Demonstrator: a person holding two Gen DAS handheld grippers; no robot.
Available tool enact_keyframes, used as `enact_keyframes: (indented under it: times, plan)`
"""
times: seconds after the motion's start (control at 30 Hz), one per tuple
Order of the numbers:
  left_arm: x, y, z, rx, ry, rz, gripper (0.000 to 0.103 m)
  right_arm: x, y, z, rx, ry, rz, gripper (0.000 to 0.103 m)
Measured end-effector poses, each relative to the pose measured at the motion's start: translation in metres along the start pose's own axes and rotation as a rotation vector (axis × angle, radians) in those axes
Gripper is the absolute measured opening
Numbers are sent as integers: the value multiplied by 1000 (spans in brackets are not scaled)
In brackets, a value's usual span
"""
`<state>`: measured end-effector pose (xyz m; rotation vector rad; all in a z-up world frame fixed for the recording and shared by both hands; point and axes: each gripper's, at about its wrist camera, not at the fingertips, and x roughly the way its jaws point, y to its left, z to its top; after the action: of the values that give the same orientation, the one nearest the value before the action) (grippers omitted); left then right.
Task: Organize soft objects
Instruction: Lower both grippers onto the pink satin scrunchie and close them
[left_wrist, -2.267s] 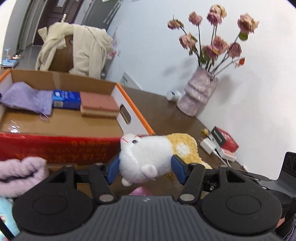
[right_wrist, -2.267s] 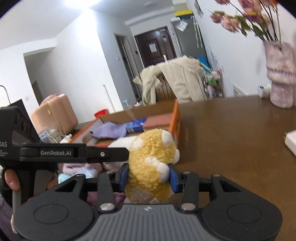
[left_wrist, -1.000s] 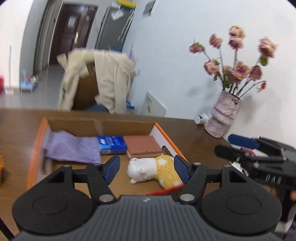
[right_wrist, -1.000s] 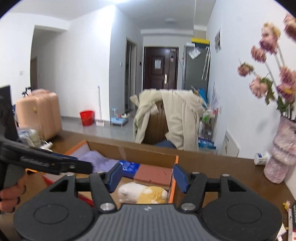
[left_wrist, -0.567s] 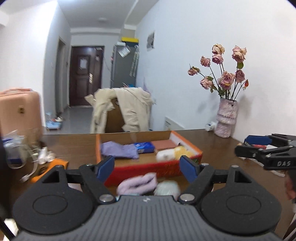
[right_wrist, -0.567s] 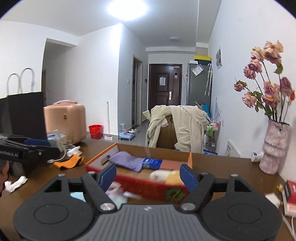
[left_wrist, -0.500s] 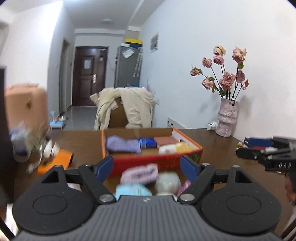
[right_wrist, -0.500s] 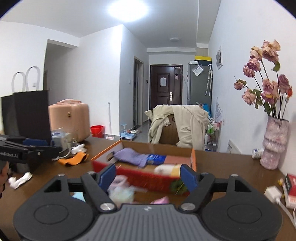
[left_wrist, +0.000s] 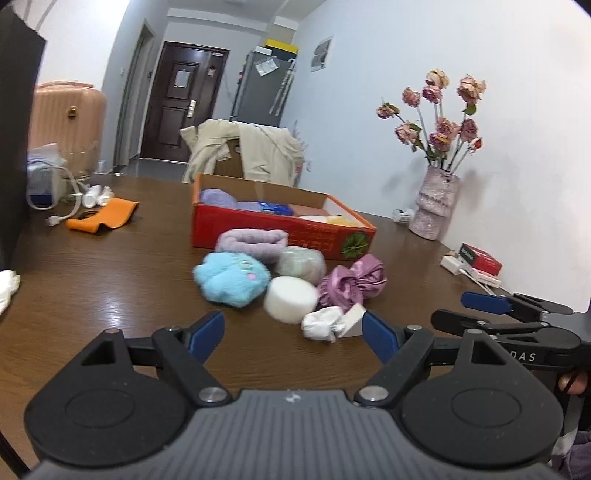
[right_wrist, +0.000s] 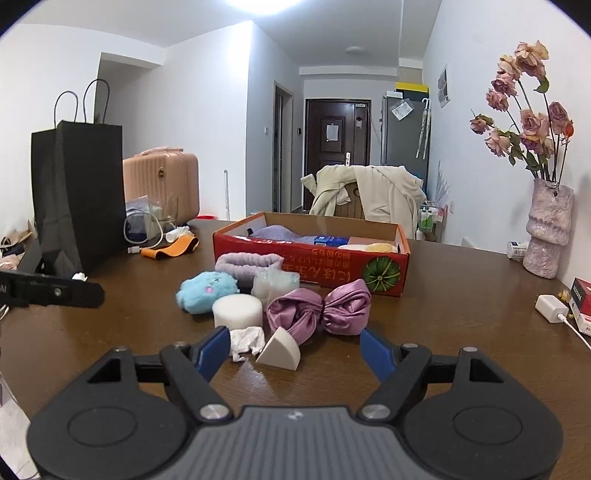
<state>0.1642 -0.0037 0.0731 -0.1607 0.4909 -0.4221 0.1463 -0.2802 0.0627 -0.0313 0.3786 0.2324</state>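
My left tongs (left_wrist: 293, 328) hang spread and empty over the table (left_wrist: 110, 280), the blue plush (left_wrist: 231, 278), white foam cylinder (left_wrist: 291, 298) and crumpled tissue (left_wrist: 322, 324) just beyond their tips. My right tongs (right_wrist: 295, 349) have just been opening, nothing between them; the white wedge sponge (right_wrist: 277, 352) lies just ahead, the purple satin bow (right_wrist: 319, 310) behind it before the red box (right_wrist: 317, 267).

table (right_wrist: 461, 295): dark wood, glossy, throwing back the ceiling light
box (right_wrist: 332, 269): cardboard, red printed outside, matt brown inside
blue plush (right_wrist: 207, 291): fluffy cloth, looking matt
bow (right_wrist: 321, 308): purple satin, shining smoothly
sponge cylinder (right_wrist: 238, 312): white foam, matt
headband (right_wrist: 249, 262): lilac terry cloth, looking rough
vase (right_wrist: 548, 230): pink, rough-textured
bag (right_wrist: 79, 192): black paper, matt
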Motion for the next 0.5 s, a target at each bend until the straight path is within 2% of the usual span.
enact_keyframes:
  times: [0.07,0.13,0.2,0.27,0.37,0.5]
  plan:
    - [15,-9,2,1,16,-18,81,3,-10,2,16,-3,-5,76]
    - [36,-24,7,27,32,-31,68,10,-21,3,44,9,-19,75]
    - [61,-37,16,64,36,-51,63,22,-35,5,70,27,-33,75]
    - [90,-51,25,88,58,-53,54,37,-49,11,81,41,-42,71]
    - [129,-65,31,130,75,-64,51,62,-70,25,92,52,-19,68]
    - [180,-66,27,158,168,6,45,111,-91,38,92,103,36,65]
